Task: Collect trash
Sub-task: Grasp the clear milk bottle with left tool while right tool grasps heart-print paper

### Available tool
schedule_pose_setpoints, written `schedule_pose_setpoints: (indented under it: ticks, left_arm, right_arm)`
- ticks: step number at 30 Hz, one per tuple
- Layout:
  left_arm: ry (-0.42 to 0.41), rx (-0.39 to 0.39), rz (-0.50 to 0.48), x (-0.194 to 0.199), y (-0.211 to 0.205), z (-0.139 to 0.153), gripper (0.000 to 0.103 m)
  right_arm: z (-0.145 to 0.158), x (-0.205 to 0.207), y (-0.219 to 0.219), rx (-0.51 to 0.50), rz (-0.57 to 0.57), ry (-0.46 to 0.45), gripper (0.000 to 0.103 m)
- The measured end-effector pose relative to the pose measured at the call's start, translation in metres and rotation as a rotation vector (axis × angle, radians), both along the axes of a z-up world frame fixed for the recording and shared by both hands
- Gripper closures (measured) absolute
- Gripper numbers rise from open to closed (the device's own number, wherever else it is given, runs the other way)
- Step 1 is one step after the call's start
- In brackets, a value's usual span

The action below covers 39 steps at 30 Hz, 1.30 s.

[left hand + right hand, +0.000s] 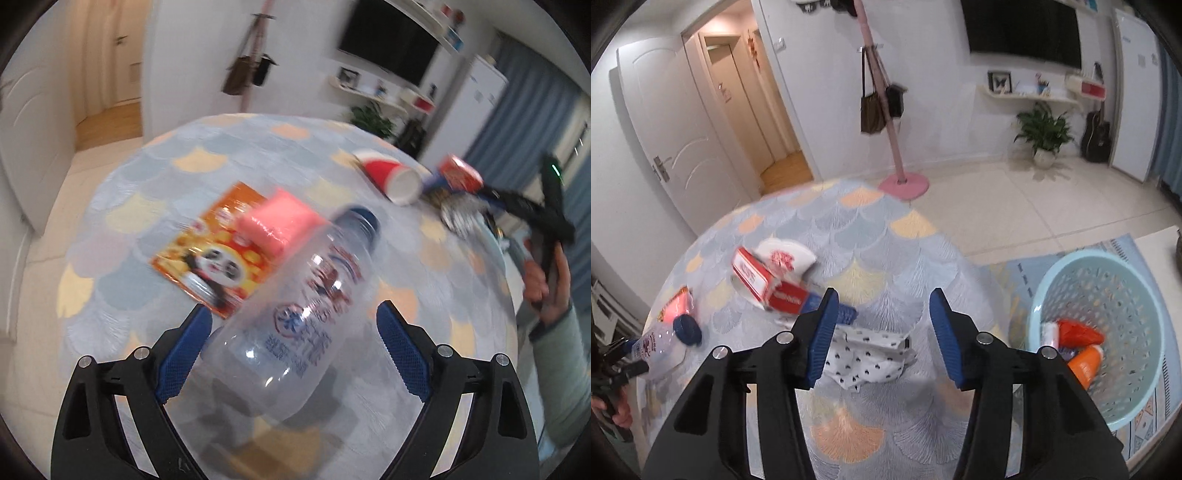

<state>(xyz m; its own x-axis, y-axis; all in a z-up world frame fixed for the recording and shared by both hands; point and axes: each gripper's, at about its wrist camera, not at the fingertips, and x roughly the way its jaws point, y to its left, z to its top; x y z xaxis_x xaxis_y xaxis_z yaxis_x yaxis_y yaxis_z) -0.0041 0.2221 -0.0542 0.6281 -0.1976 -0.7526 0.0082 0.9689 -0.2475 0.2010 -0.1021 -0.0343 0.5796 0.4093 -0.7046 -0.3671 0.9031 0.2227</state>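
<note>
A clear plastic bottle (295, 317) with a dark blue cap is seen between the wide-spread fingers of the left gripper (295, 350); contact with the left pad seems likely, a gap is left at the right pad, and whether it is gripped cannot be told. The orange snack packet (214, 258) is partly hidden by it and by a pink block (277, 225). The right gripper (882, 332) is held open and empty above a crumpled spotted wrapper (868, 358), partly covered by its left finger. The blue laundry basket (1145, 317) is cut off at the frame edge.
</note>
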Motion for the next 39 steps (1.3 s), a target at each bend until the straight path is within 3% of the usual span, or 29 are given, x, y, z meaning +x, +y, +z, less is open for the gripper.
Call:
schedule_pose_setpoints:
  ticks: [5,13,17,20,22,26,29,32,34,37,39]
  left_arm:
    - [0.000,0.011,-0.088,-0.022,-0.031,-0.003,0.015]
    - [0.008,0.071,-0.032,-0.007,-0.054,-0.003,0.015]
    - [0.022,0.089,0.018,0.003,-0.058,-0.007,0.016]
    - [0.033,0.087,0.053,0.009,-0.058,-0.008,0.018]
    - [0.040,0.085,0.072,0.012,-0.057,-0.009,0.021]
    - [0.068,0.110,0.119,0.018,-0.057,-0.016,0.031]
    - [0.061,0.148,0.136,0.016,-0.059,-0.014,0.047]
    - [0.046,0.106,0.144,0.011,-0.054,-0.012,0.049]
    - [0.024,0.094,0.149,0.006,-0.054,-0.009,0.049]
    - [-0.016,0.077,0.135,0.001,-0.059,-0.002,0.050]
    - [-0.040,0.063,0.119,-0.001,-0.064,0.004,0.050]
  right_arm:
    - [-0.015,-0.014,0.007,0.036,0.100,0.066,0.055]
    - [-0.033,-0.060,0.025,0.024,0.225,0.127,0.055]
    - [-0.031,-0.085,0.034,0.019,0.294,0.113,0.054]
    - [-0.024,-0.096,0.037,0.003,0.325,0.079,0.035]
    - [-0.020,-0.101,0.045,-0.052,0.325,0.029,0.028]
    - [-0.024,-0.100,0.066,-0.127,0.341,0.005,0.026]
    - [-0.032,-0.098,0.078,-0.168,0.342,-0.004,0.026]
    - [-0.040,-0.100,0.085,-0.193,0.343,-0.003,0.027]
    - [-0.041,-0.102,0.088,-0.216,0.343,-0.011,0.035]
    - [-0.042,-0.107,0.090,-0.215,0.368,-0.010,0.054]
    - [-0.042,-0.113,0.094,-0.205,0.402,-0.012,0.075]
